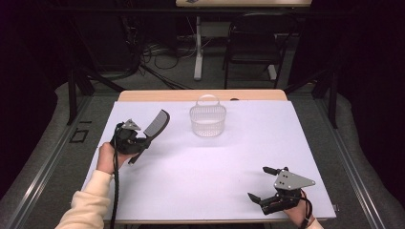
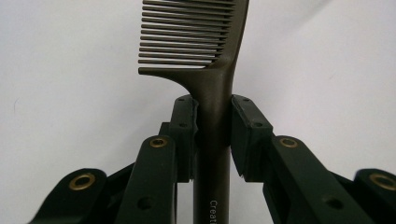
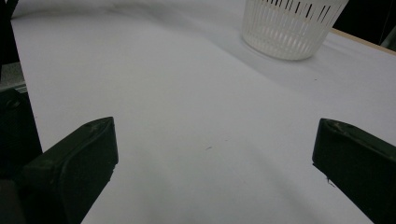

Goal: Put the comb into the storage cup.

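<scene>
A dark comb (image 1: 156, 125) is held above the white sheet at the left, its toothed end pointing up and toward the basket. My left gripper (image 1: 138, 142) is shut on the comb's handle; in the left gripper view both pads press the handle of the comb (image 2: 212, 88) just below the teeth. A white slatted basket (image 1: 207, 119) with a hoop handle stands at the back middle of the table. My right gripper (image 1: 258, 182) rests near the front right edge, jaws wide apart with nothing between them. The basket (image 3: 292, 25) is far ahead of those jaws.
A white sheet (image 1: 229, 157) covers the wooden table. Behind the table are a dark chair (image 1: 253, 45), a white table leg (image 1: 198, 47) and cables on the floor. Metal rails run along both sides of the table.
</scene>
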Motion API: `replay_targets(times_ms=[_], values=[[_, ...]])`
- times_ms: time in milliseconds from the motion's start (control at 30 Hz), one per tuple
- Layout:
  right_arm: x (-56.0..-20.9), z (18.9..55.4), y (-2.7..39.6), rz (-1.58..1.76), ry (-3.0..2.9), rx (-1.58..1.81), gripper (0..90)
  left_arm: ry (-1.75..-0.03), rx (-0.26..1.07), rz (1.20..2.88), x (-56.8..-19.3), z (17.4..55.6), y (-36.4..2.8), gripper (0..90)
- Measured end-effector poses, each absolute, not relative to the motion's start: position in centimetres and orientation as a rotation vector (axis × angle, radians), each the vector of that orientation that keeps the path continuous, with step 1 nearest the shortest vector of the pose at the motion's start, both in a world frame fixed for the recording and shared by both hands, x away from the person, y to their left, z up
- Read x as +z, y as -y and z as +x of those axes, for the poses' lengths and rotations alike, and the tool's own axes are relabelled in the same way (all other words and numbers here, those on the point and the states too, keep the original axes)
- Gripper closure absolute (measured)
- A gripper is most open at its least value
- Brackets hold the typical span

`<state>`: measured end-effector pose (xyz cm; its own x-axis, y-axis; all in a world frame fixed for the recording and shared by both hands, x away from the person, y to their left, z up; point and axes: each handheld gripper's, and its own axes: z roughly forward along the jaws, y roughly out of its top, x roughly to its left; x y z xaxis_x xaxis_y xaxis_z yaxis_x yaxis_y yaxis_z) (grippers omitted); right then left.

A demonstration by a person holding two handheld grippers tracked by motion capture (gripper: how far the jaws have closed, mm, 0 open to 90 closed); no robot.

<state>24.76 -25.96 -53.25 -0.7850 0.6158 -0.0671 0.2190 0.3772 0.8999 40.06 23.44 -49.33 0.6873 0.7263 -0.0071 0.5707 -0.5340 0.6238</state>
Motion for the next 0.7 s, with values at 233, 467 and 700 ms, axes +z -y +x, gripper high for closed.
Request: replay_targets(times_ms=[233,467,700], values=[[-53.2,24.8,26.0,0.725,-2.252,1.373,0.0,-0.977,0.353,2.290,-48.9,40.0,-23.0,72.2],[-53.2,24.8,26.0,0.726,-2.252,1.374,0.0,-0.957,0.351,2.286,-48.4,40.0,-22.5,72.2],[-53.2,24.8,26.0,0.726,-2.252,1.373,0.0,-0.949,0.362,2.285,-48.2,40.1,-22.2,72.3]])
